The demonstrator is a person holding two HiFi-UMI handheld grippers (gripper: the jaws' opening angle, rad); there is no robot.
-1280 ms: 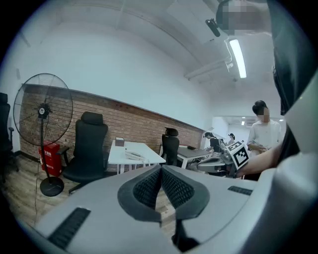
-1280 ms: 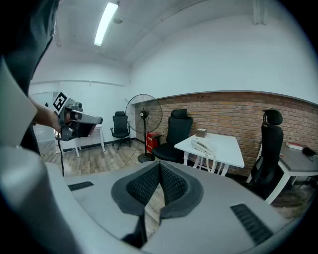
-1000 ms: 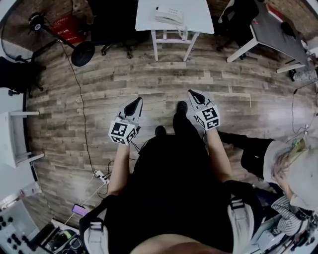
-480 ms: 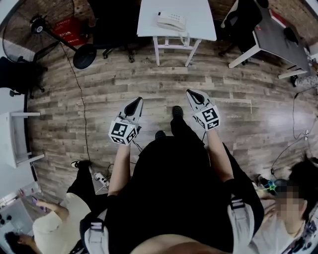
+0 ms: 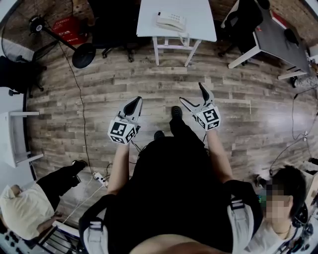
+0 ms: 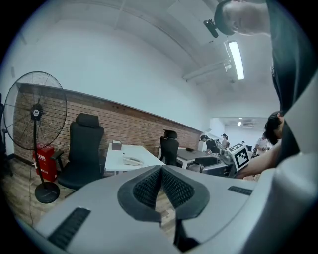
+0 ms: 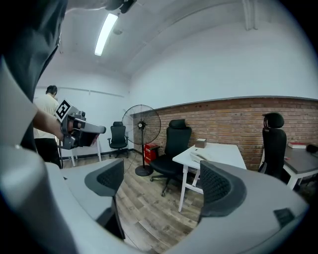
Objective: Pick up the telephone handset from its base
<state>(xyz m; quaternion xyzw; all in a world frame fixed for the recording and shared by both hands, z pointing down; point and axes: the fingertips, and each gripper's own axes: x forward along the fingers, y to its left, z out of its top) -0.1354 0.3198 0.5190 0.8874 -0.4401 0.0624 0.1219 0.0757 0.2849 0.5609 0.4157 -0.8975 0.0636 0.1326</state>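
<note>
Facing telephone (image 5: 170,21) on white table (image 5: 198,15), ceiling light (image 7: 106,32) only in gripper views

Light is even and bright, with faint shadows. A ceiling tube light (image 6: 235,59) blows out to white in both gripper views. All three views bulge fisheye-style, with black corners; I see the telephone (image 5: 171,21) squeezed small at the head view's top. The wooden floor (image 5: 278,130) shows pale glare at right.

Black top (image 5: 169,188), black shoes (image 5: 176,111), grey shoulder straps (image 5: 94,229). Left tool (image 5: 135,100), right tool (image 5: 191,93): grey, black pads (image 7: 221,186), white marker cubes (image 5: 208,118).
</note>
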